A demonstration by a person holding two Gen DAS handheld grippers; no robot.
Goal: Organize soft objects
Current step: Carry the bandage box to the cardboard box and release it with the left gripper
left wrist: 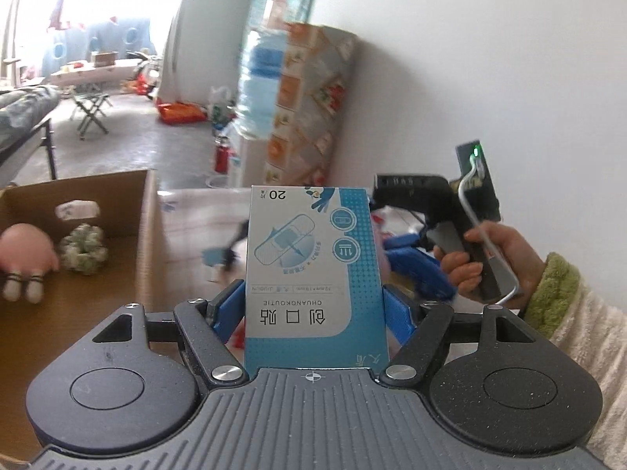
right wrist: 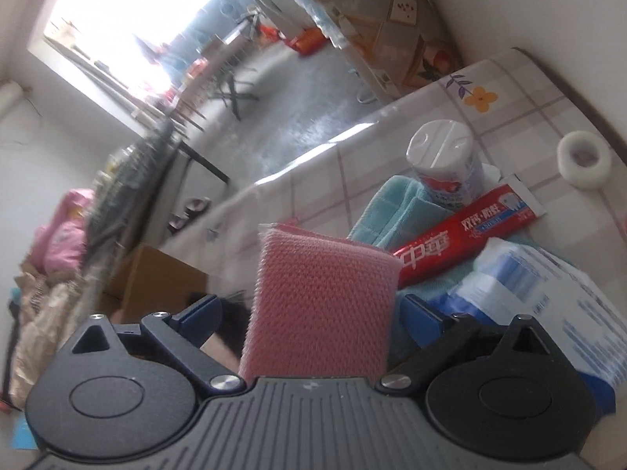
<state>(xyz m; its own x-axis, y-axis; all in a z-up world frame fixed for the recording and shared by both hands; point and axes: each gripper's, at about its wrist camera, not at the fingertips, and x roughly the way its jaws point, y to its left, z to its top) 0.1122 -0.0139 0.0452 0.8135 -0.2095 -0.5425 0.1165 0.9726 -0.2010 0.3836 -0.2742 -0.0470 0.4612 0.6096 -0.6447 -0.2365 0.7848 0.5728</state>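
- Left wrist view:
  - Grip: left gripper (left wrist: 315, 305) is clamped on an adhesive-bandage carton (left wrist: 313, 258). A blue finger presses each long side, low on the pack, which stands upright between them and is carried in the air.
  - Handling: the carton is thin card, so light but crushable. It's rigid enough for a side pinch, and squeezing harder would only dent the panels. The printed faces look slick, so gripping on the edges is right.
  - Drop spot: an open cardboard box (left wrist: 129, 203) sits just left of the carton. It already holds a pink plush toy (left wrist: 23, 252) and a green-white scrunchie (left wrist: 84, 252).
- Right wrist view:
  - Grip: right gripper (right wrist: 313, 313) has its jaws spread wide, with a pink knitted cloth (right wrist: 321, 290) standing between them. There's a dark gap on its left side, so the pads probably aren't pressing, though blur makes this uncertain.
  - Handling: the cloth is soft, limp, light and grippy, so nothing on it can break. Pinch it through the folded middle, because a corner grip would let it droop and unfold.
  - Still on the checked table (right wrist: 392, 125):
    - teal towel (right wrist: 395, 211), soft and the bulkiest item, so take it by a fold
    - toothpaste tube (right wrist: 462, 235) lying across the towel
    - wipes canister (right wrist: 446, 164)
    - tape roll (right wrist: 584, 160)
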